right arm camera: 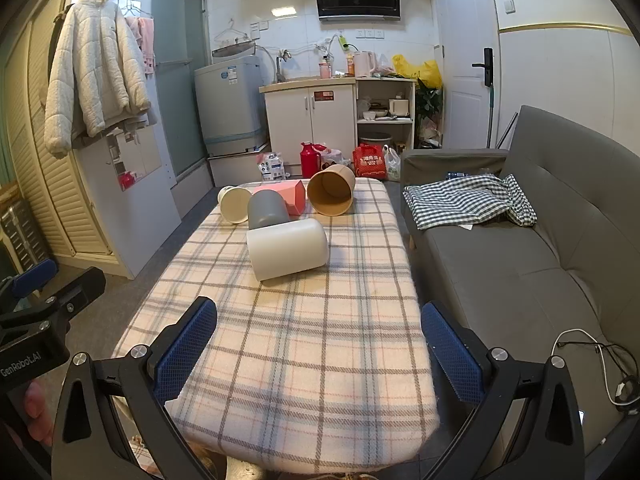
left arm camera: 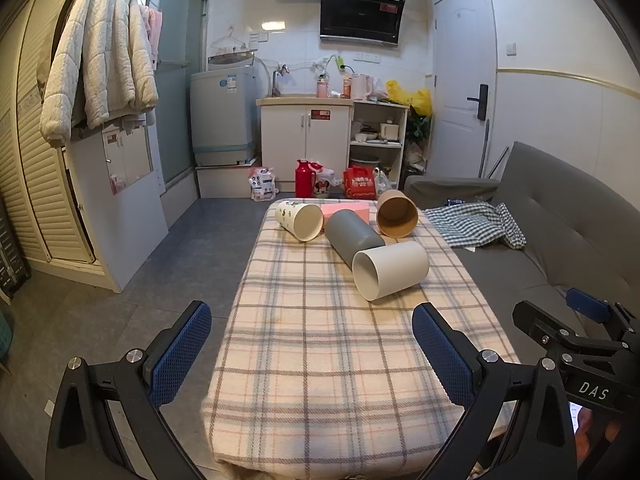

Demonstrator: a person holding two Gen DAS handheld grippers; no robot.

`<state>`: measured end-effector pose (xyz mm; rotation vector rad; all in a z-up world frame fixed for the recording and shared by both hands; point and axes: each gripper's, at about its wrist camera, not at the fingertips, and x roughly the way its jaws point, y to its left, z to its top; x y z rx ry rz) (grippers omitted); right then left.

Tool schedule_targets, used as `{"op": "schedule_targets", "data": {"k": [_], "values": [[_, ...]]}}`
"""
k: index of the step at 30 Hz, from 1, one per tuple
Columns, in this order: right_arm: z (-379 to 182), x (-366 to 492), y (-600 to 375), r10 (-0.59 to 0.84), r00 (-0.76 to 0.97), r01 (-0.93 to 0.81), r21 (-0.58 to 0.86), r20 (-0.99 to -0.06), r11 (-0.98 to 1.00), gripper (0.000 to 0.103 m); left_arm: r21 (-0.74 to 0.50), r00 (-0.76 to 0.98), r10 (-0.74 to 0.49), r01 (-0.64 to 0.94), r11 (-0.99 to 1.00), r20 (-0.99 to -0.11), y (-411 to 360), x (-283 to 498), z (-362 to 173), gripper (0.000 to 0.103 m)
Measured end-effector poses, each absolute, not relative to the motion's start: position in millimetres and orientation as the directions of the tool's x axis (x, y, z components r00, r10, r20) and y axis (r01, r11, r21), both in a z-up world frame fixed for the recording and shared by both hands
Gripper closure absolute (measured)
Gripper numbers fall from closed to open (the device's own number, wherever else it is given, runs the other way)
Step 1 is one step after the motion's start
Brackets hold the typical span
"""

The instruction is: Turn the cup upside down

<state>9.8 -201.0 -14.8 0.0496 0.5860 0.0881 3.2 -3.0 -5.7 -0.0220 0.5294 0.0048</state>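
Observation:
Several cups lie on their sides at the far end of a table with a plaid cloth. Nearest is a white cup. Behind it lie a grey cup, a patterned white cup and a brown paper cup. My left gripper is open and empty above the table's near end. My right gripper is open and empty too, and also shows in the left wrist view.
A pink box lies behind the grey cup. A grey sofa with a checked cloth runs along the table's right side. Bare floor lies to the left. Cabinets, a washing machine and bags stand beyond.

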Motion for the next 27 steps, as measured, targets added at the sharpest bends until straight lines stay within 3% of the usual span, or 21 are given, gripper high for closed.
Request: {"op": "schedule_targets", "data": {"k": [27], "values": [[-19.0,11.8,-197.6,0.104,0.823,-0.075,0.074,-0.558,0.994,0.0,-0.025,0.861,-0.003,-0.011,1.0,-0.508,1.3,2.4,-11.1,0.0]]}}
